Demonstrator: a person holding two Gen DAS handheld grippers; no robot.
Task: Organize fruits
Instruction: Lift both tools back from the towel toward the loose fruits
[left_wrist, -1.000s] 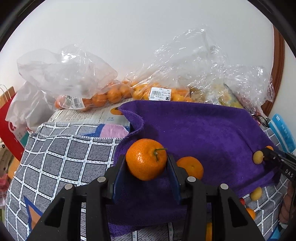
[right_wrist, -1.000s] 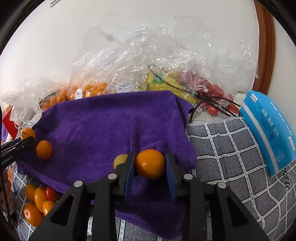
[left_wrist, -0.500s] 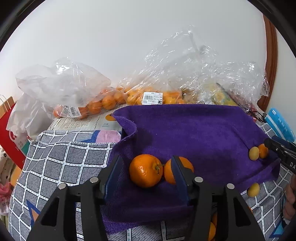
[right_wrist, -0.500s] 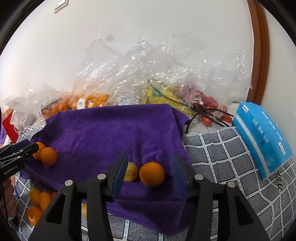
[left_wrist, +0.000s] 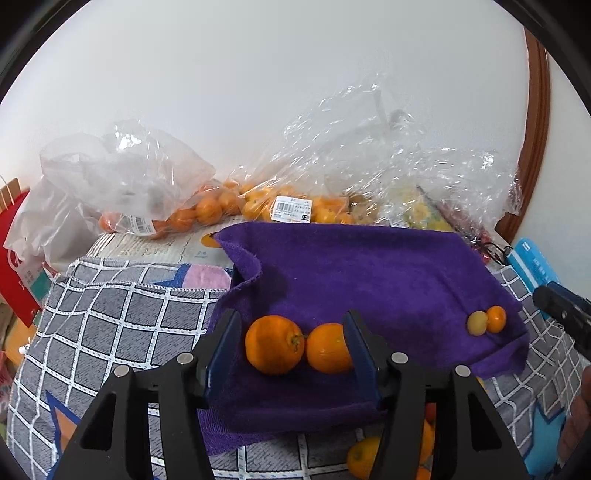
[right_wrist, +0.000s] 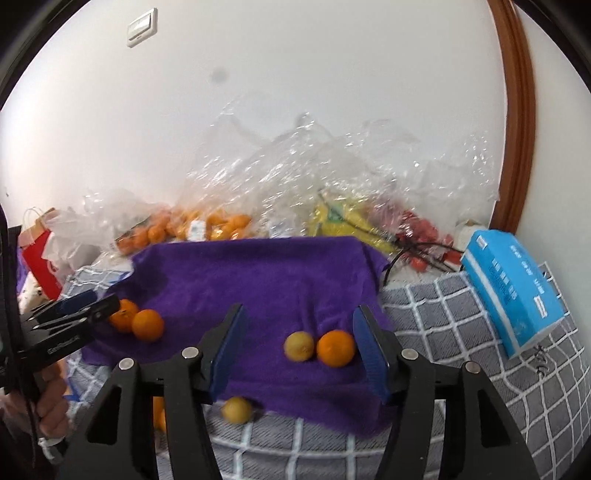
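On the purple towel (left_wrist: 369, 273), two oranges sit side by side between the spread jaws of the left gripper (left_wrist: 291, 347): the stemmed orange (left_wrist: 274, 344) clear of the left pad, the second orange (left_wrist: 328, 352) against or partly behind the right one. Both grippers' jaws have just been opening. The right gripper (right_wrist: 297, 349), released, frames a yellow fruit (right_wrist: 298, 345) touching a small orange (right_wrist: 335, 348), neither pressed by its pads.

No legible text; barcode label (left_wrist: 293, 213) on fruit bag (left_wrist: 314, 192).
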